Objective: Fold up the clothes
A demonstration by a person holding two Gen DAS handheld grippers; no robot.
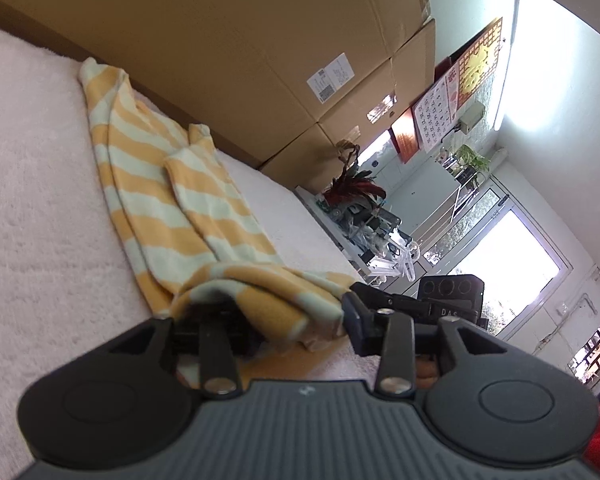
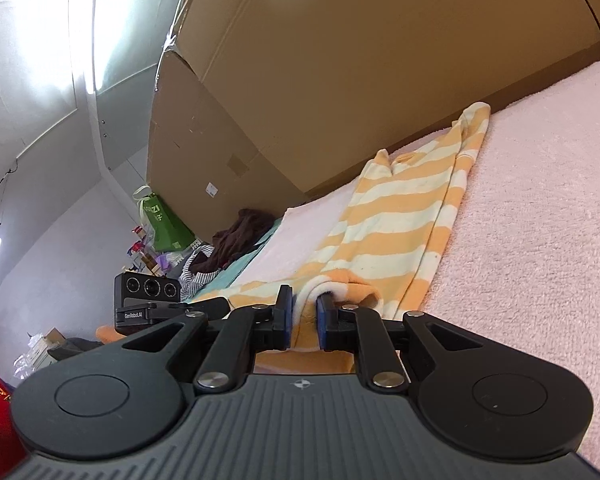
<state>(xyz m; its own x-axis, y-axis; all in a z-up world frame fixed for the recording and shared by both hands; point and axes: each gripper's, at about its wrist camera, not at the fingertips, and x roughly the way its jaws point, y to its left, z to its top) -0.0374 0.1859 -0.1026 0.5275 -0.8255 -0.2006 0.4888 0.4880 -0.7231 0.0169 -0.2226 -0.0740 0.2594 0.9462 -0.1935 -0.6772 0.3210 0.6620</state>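
Left wrist view: left gripper (image 1: 296, 316) fingers spread apart, bunched hem of striped garment (image 1: 172, 184) between them, draped over left finger, clear of right finger (image 1: 354, 312). Garment, yellow and pale stripes, stretches away across pink fleece surface (image 1: 32, 208). Stacked cardboard boxes (image 1: 260, 52) behind; wall calendar (image 1: 436, 112), window (image 1: 500, 264) beyond.

Right wrist view: right gripper (image 2: 303, 320) fingers nearly closed, pinching fold of same garment (image 2: 392, 216). Green bag (image 2: 164, 224), contents unclear, and dark clothes pile (image 2: 236, 240) at far left.

A lived-in home room doubling as storage. Tall brown cardboard boxes (image 1: 260, 60) stand stacked behind a pink fleecy blanket (image 2: 540, 220). A red-and-white wall calendar (image 1: 440, 112), a leafy green potted plant (image 1: 474, 158) and a green shopping bag (image 2: 164, 224) fill the edges.
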